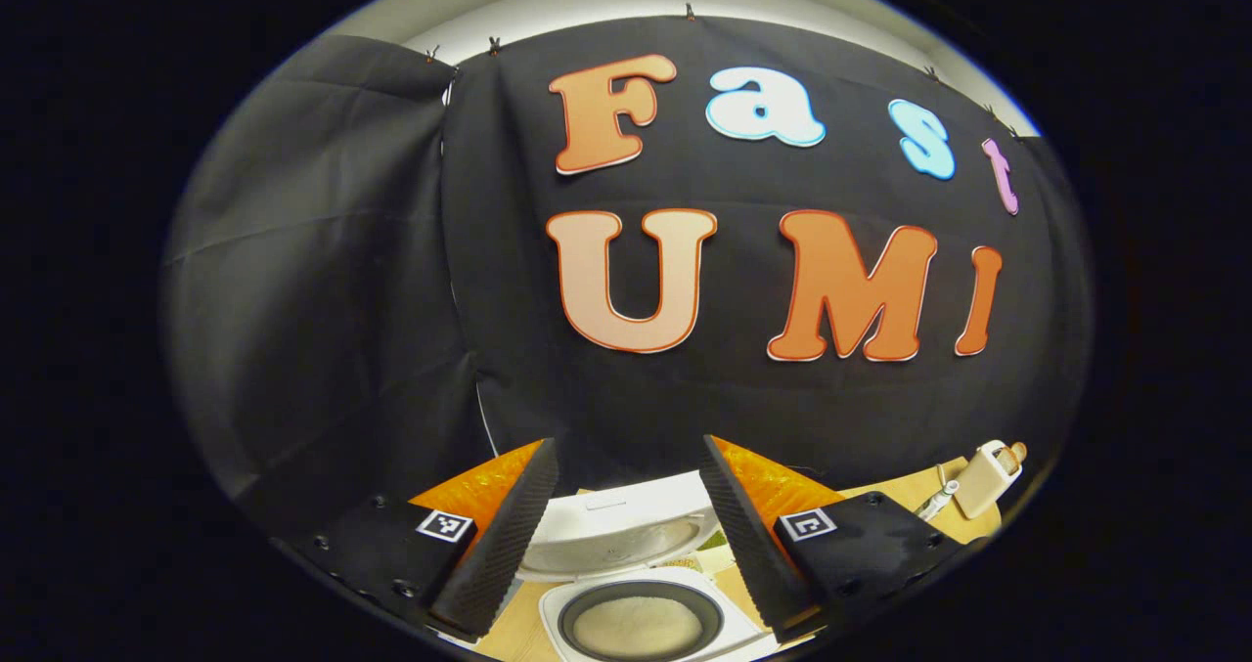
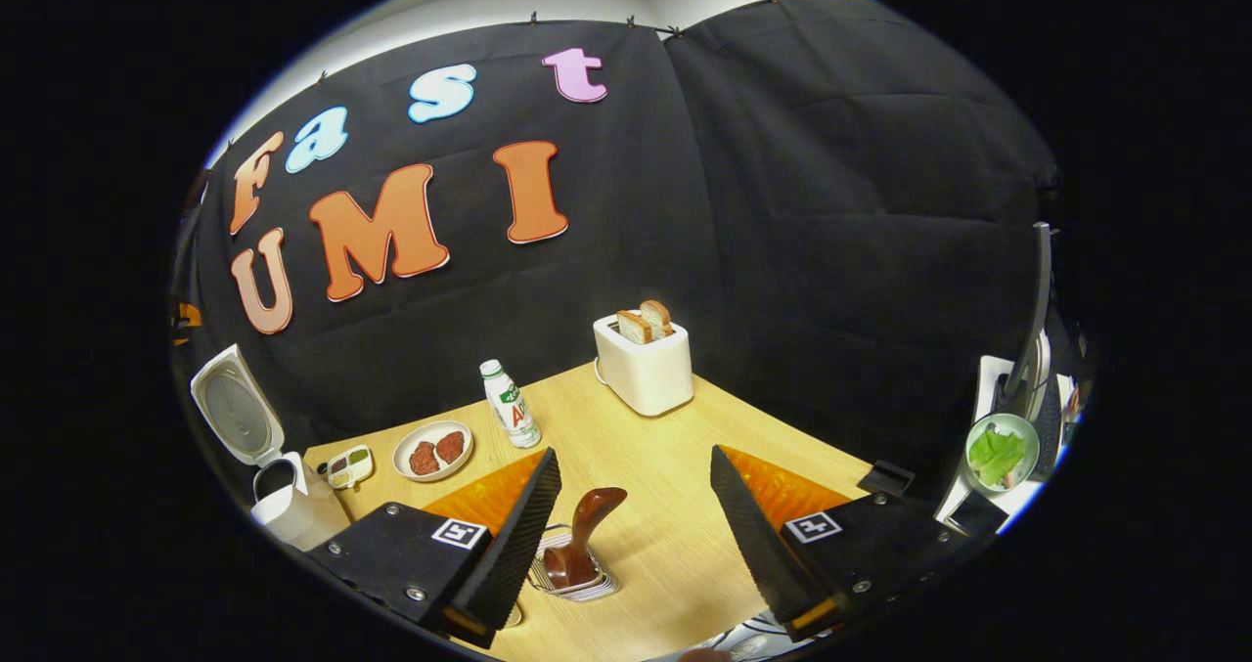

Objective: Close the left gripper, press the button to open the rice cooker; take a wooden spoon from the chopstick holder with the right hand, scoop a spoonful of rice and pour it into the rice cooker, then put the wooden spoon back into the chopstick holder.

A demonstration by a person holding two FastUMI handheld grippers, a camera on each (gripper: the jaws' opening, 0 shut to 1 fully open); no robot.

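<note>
In the left gripper view I am holding the left gripper (image 1: 621, 525) above the rice cooker (image 1: 636, 584), its 2 fingers standing wide apart with nothing between them. The cooker's lid (image 1: 616, 525) is standing open on the far side, and the inner pot (image 1: 641, 618) below is showing a pale bed of rice (image 1: 636, 626). To the right, the toaster (image 1: 988, 476) is sitting on the wooden table (image 1: 905, 496).

In the right gripper view, going from the left, the rice cooker (image 2: 284, 501) is sitting at the far left edge of the table (image 2: 675, 476) with its lid (image 2: 233, 418) raised. Right of it are lying a small divided dish (image 2: 349, 466), a plate (image 2: 432, 451) with 2 reddish pieces on it, and an upright bottle (image 2: 510, 403). The toaster (image 2: 644, 364) with 2 slices of bread (image 2: 646, 322) is standing farther back. I am hovering the right gripper (image 2: 636, 535) near the camera, fingers spread wide and gripping nothing. Between them, closer to the left finger, the wooden spoon (image 2: 584, 535) is standing in the chopstick holder (image 2: 572, 574), handle leaning up to the right. At the far right, a bowl of green leaves (image 2: 1000, 452) is resting.
</note>
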